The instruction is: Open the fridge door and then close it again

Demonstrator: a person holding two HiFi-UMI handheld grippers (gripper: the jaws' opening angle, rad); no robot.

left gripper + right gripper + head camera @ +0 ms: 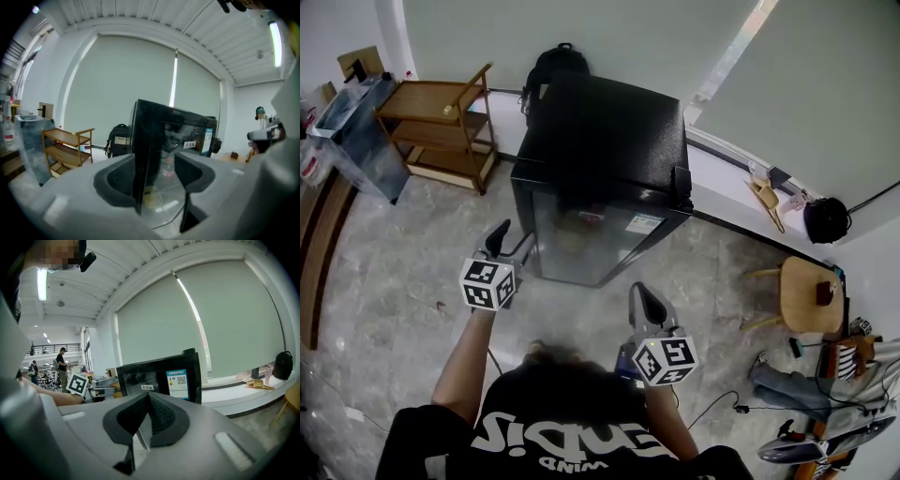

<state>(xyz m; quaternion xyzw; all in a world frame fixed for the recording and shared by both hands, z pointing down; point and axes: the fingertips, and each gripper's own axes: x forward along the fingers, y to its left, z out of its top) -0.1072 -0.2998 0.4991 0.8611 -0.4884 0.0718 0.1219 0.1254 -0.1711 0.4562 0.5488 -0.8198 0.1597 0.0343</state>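
A black mini fridge (600, 141) with a glass door (586, 239) stands on the floor ahead of me. My left gripper (514, 246) is at the door's left edge and stands open. In the left gripper view that dark edge (138, 154) runs up between the spread jaws of the left gripper (153, 161), closer to the left pad (117, 180); I cannot tell if it touches. My right gripper (642, 298) hangs in front of the door's lower right, apart from it. The right gripper (149, 397) is shut on nothing, with the fridge (159, 373) beyond it.
A wooden trolley (441, 122) and a clear plastic bin (356, 131) stand to the left. A black backpack (553, 61) leans behind the fridge. A wooden stool (806, 295) and cables lie at the right. A white ledge (731, 178) runs along the window wall.
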